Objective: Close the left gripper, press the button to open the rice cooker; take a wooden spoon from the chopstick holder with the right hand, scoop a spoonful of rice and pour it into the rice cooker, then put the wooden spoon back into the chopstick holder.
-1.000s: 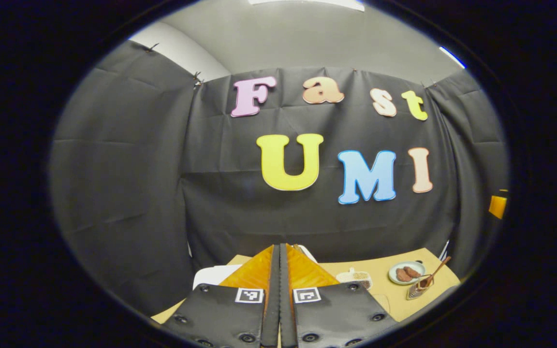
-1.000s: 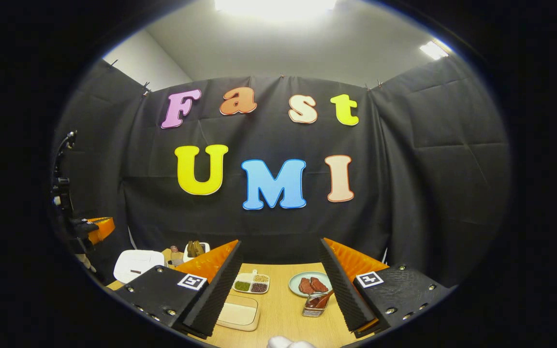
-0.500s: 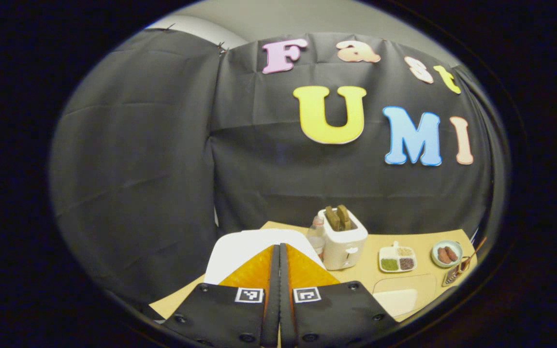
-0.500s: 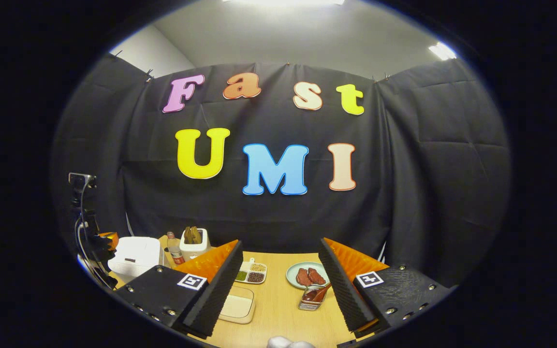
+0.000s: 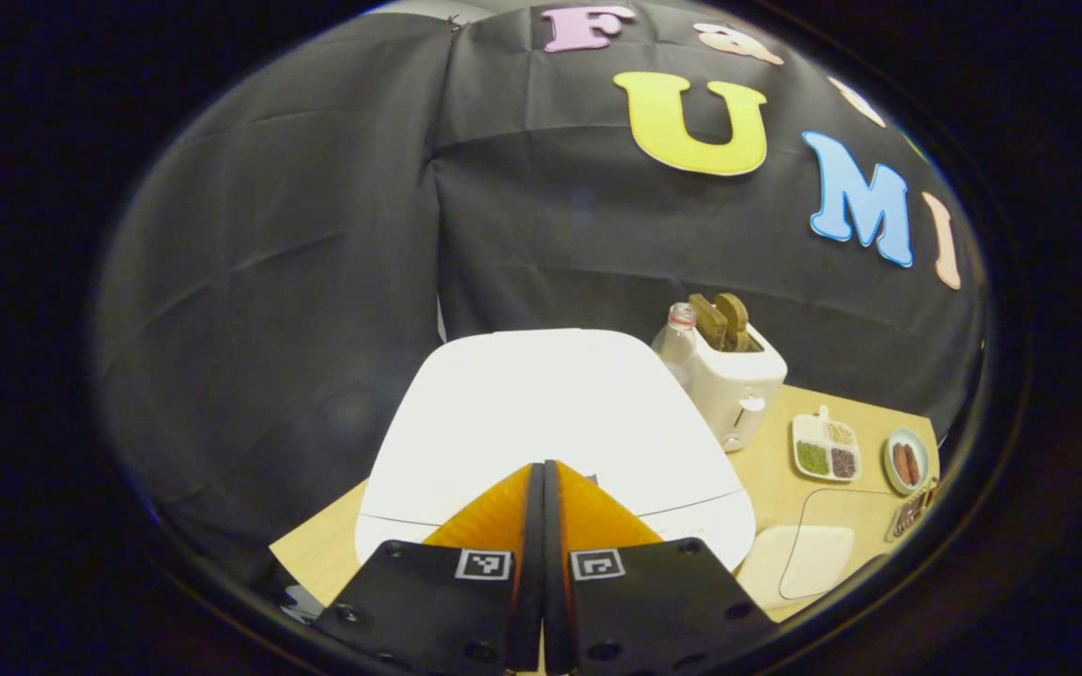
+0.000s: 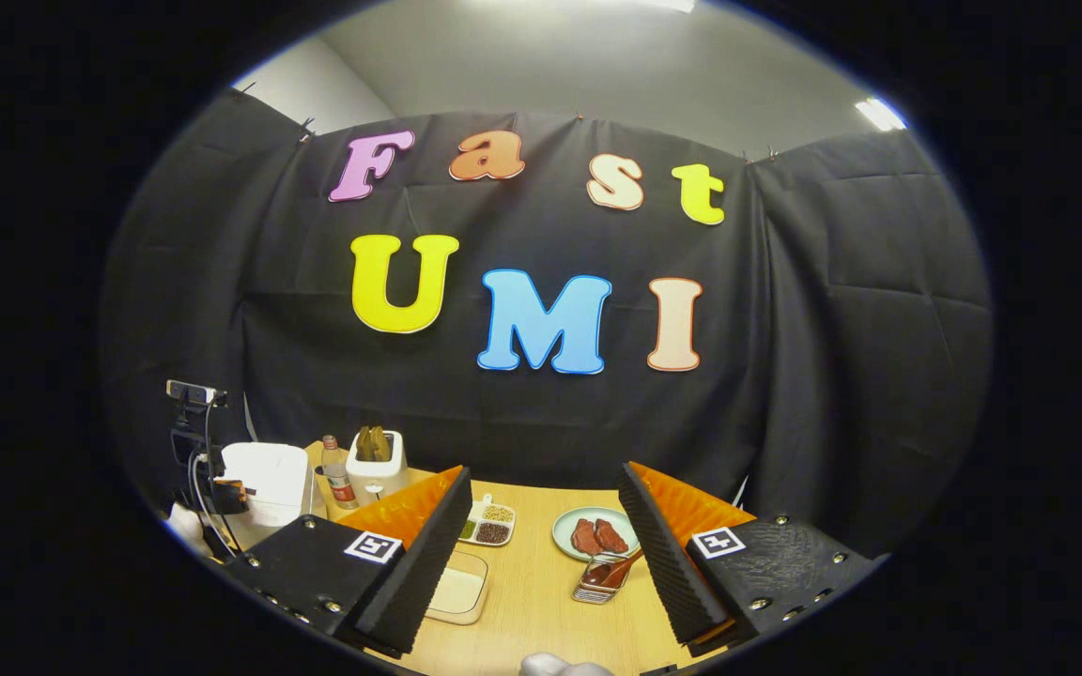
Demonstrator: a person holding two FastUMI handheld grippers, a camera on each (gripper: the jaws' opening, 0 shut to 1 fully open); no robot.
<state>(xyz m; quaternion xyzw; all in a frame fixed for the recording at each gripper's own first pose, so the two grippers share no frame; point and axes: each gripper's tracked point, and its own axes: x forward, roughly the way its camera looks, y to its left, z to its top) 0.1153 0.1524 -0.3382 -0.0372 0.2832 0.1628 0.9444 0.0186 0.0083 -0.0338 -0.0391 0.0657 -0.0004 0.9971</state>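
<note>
Just ahead of its pressed-together fingers, the left gripper (image 5: 542, 498) is nearing the white rounded-square rice cooker (image 5: 541, 422); it should press the button squarely.

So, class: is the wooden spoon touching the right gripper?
Apart. The right gripper view shows the wooden spoon in its holder, with bare table between it and the open right gripper.

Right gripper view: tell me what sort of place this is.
Probably a mock kitchen set in a recording booth: a wooden table holds a rice cooker, a toaster and a plate of meat.
</note>
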